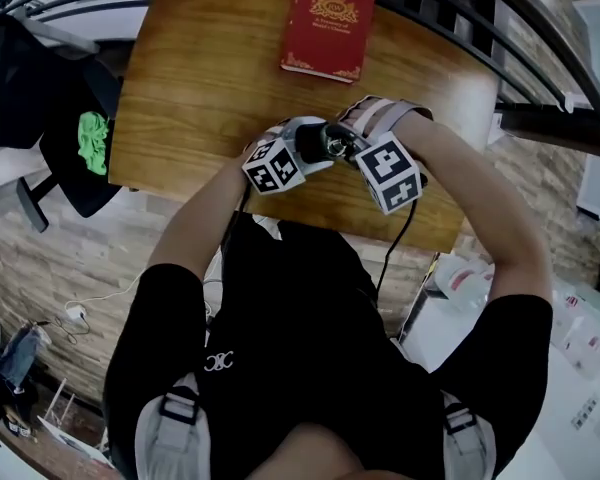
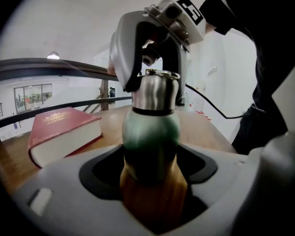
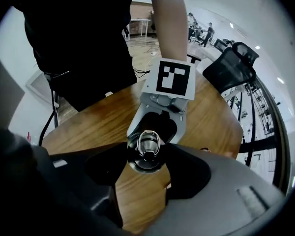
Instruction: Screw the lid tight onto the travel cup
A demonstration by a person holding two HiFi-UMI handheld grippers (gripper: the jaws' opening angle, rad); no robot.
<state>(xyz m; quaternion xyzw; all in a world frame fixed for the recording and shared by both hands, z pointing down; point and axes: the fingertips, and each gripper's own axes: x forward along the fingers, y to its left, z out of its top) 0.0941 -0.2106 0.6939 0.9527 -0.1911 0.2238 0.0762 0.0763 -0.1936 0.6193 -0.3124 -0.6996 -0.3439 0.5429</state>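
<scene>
Two tools, one travel cup (image 2: 150, 132): left tool (image 1: 305, 150) clamped the body, right tool (image 1: 348, 146) clamped the lid (image 3: 146, 149) head-on (its axis ran tool to tool).

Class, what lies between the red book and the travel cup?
Only bare wooden table: the left gripper view shows nothing between the red book and the travel cup.

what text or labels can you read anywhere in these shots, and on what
No text here can be read.
red book: gold print and an emblem on the cover, too small and blurred to read.
shirt logo: small white mark, too small to read.
marker cubes: black and white squares only, no words.
travel cup and lid: no print shows.
</scene>
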